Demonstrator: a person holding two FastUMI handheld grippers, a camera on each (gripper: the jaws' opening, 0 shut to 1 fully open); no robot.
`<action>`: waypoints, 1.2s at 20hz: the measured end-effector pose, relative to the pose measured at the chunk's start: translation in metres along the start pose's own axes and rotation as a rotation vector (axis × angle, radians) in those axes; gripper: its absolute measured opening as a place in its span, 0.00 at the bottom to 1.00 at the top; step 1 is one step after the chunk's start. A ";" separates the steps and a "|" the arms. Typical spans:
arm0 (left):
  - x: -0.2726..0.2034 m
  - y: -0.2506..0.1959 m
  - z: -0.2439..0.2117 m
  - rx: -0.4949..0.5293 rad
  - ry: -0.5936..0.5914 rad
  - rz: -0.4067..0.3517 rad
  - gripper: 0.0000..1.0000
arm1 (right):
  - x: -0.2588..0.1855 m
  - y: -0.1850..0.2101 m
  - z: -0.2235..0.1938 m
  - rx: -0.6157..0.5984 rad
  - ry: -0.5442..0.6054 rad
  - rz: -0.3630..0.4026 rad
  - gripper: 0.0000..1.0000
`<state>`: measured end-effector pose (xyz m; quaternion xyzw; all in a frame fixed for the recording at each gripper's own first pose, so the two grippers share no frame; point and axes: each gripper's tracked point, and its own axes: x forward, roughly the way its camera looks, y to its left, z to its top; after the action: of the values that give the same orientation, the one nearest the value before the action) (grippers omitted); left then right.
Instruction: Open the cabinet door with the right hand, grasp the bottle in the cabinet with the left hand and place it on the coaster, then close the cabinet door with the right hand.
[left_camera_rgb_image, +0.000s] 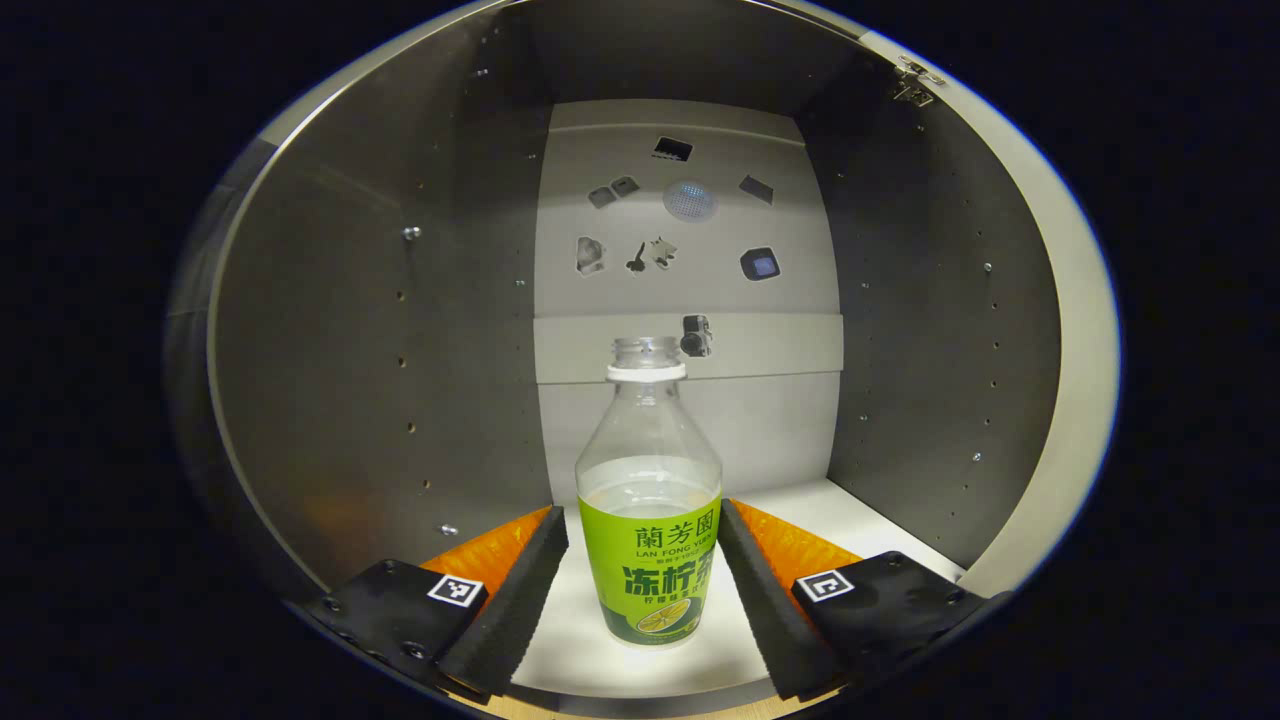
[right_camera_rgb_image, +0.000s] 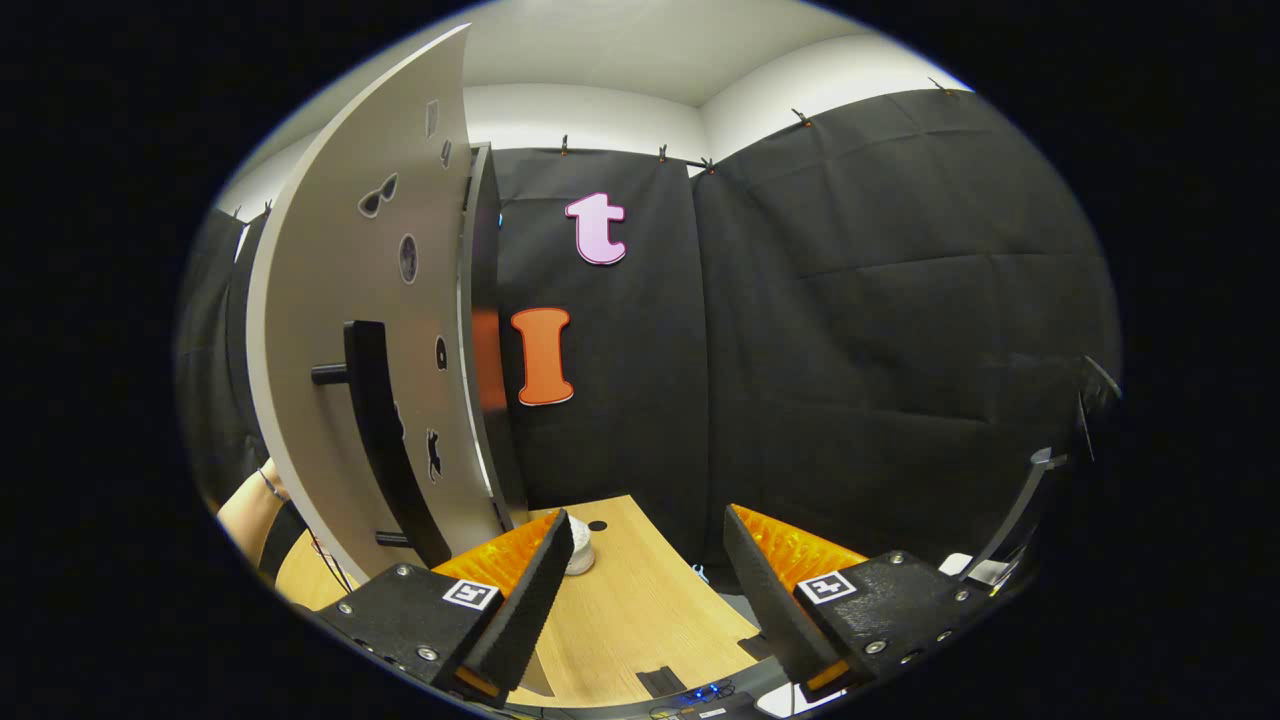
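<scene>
A clear, uncapped bottle (left_camera_rgb_image: 648, 470) with a green label and some liquid stands upright on the white floor of the cabinet (left_camera_rgb_image: 330, 350). My left gripper (left_camera_rgb_image: 641, 520) is inside the cabinet and open, one finger on each side of the bottle's lower half, very close to it. In the right gripper view the cabinet door (right_camera_rgb_image: 350, 300) stands swung open at the left, its black bar handle (right_camera_rgb_image: 375, 440) facing me. My right gripper (right_camera_rgb_image: 648, 530) is open and empty over the wooden table (right_camera_rgb_image: 640, 610). A small white round object (right_camera_rgb_image: 582, 552) lies on the table, partly behind one finger.
The cabinet's grey side walls close in on both sides of the bottle, and the pale back panel (left_camera_rgb_image: 690, 250) carries several small stickers. A person's forearm (right_camera_rgb_image: 245, 515) shows below the door. Black cloth walls stand behind the table.
</scene>
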<state>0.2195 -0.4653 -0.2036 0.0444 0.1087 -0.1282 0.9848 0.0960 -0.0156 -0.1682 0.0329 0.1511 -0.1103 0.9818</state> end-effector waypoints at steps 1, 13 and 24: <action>0.001 0.000 0.000 -0.010 0.000 -0.003 0.95 | 0.003 0.000 0.000 0.002 0.001 -0.004 0.93; -0.082 -0.005 0.010 -0.071 -0.020 -0.100 0.82 | 0.015 0.005 -0.002 0.019 -0.013 0.025 0.93; -0.173 0.053 -0.015 -0.049 -0.030 -0.030 0.84 | -0.003 0.017 -0.003 0.038 -0.023 0.073 0.93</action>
<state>0.0673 -0.3707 -0.1758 0.0167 0.0975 -0.1407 0.9851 0.0958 0.0020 -0.1698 0.0559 0.1365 -0.0778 0.9860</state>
